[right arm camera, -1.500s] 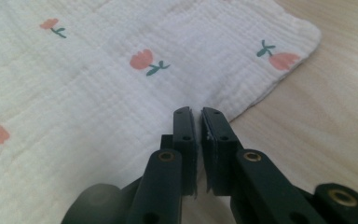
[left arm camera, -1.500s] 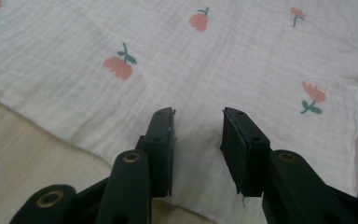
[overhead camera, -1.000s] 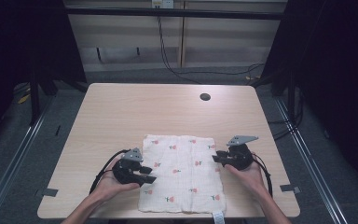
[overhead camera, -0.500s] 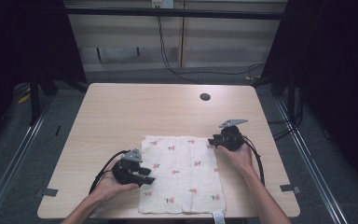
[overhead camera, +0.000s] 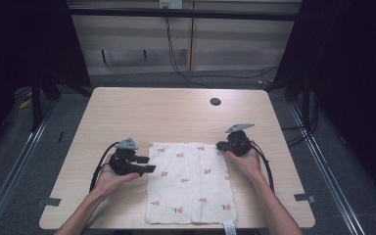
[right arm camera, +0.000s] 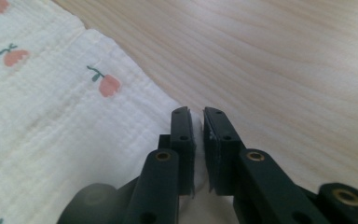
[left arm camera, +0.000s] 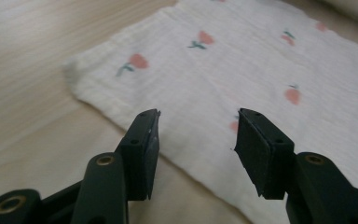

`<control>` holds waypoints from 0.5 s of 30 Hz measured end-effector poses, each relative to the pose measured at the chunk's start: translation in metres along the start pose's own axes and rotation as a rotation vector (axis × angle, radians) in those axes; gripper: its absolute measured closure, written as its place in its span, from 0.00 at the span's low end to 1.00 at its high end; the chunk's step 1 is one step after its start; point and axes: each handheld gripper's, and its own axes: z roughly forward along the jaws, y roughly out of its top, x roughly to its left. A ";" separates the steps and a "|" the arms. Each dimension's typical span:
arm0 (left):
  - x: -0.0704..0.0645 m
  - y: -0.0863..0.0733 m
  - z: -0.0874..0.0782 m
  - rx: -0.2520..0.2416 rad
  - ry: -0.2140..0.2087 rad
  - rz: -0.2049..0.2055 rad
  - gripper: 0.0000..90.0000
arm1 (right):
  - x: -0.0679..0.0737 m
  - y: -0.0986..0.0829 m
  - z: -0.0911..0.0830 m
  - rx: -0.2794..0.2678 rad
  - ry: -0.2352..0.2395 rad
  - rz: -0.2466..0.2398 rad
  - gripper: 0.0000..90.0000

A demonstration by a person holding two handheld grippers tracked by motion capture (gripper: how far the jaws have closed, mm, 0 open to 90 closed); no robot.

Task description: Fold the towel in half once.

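A white cloth [overhead camera: 188,181] printed with small red flowers lies flat at the front middle of the wooden table [overhead camera: 166,117]. My left gripper [overhead camera: 149,164] rests at the cloth's left edge. In the left gripper view its jaws stand wide apart [left arm camera: 198,116], low over the edge of the cloth [left arm camera: 242,60], with nothing between them. My right gripper [overhead camera: 220,146] is at the cloth's far right corner. In the right gripper view its jaws [right arm camera: 196,112] are pinched together on that corner of the cloth [right arm camera: 51,116], and white fabric shows in the narrow gap.
A dark round hole [overhead camera: 215,102] sits in the tabletop toward the far right. A white tag [overhead camera: 229,227] hangs at the table's front edge. Black cables trail from both grippers over the table beside the person's hands.
My right gripper has moved away from the person along the cloth's right edge to its far right corner. The left gripper has stayed in place.
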 end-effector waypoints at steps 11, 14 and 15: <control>0.045 0.015 0.010 -0.023 0.066 -0.081 0.59 | -0.004 0.007 -0.011 -0.030 0.012 0.019 0.95; 0.045 0.020 0.016 0.014 0.090 -0.057 0.59 | -0.004 0.007 -0.011 -0.027 0.012 0.021 0.95; 0.048 0.021 0.018 -0.001 0.084 -0.066 0.59 | -0.005 0.007 -0.010 -0.026 0.016 0.025 0.95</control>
